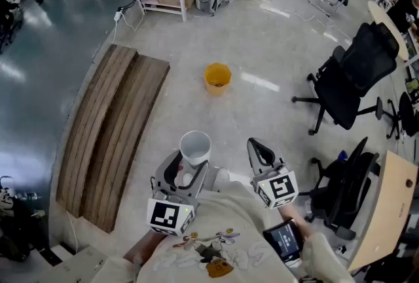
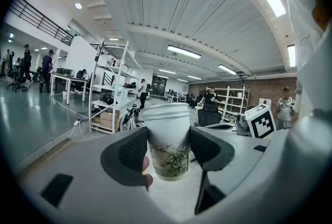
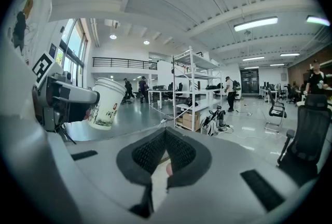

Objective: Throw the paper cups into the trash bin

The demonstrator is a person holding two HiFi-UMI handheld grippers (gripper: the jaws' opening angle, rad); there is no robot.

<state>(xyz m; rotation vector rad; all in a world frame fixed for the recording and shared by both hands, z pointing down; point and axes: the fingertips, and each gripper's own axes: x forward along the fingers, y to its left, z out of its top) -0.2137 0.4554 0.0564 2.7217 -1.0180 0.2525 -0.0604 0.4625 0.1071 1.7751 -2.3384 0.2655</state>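
Grip check: your left claw [image 2: 167, 151] is clamped on the cup [image 1: 195, 147], pads on its sides, keeping it upright and steady for carrying. Your right claw [image 3: 165, 153] is clenched on nothing and held alongside, out of the way. The bin [image 1: 217, 76] stands on the floor [image 1: 262, 118] ahead, well apart, so you probably need to get closer before you let go.

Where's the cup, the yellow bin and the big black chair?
cup [image 2: 168, 148]: left gripper view, its printed side.
bin [image 1: 217, 83]: head view, its outer wall.
chair [image 1: 365, 64]: head view, its backrest.
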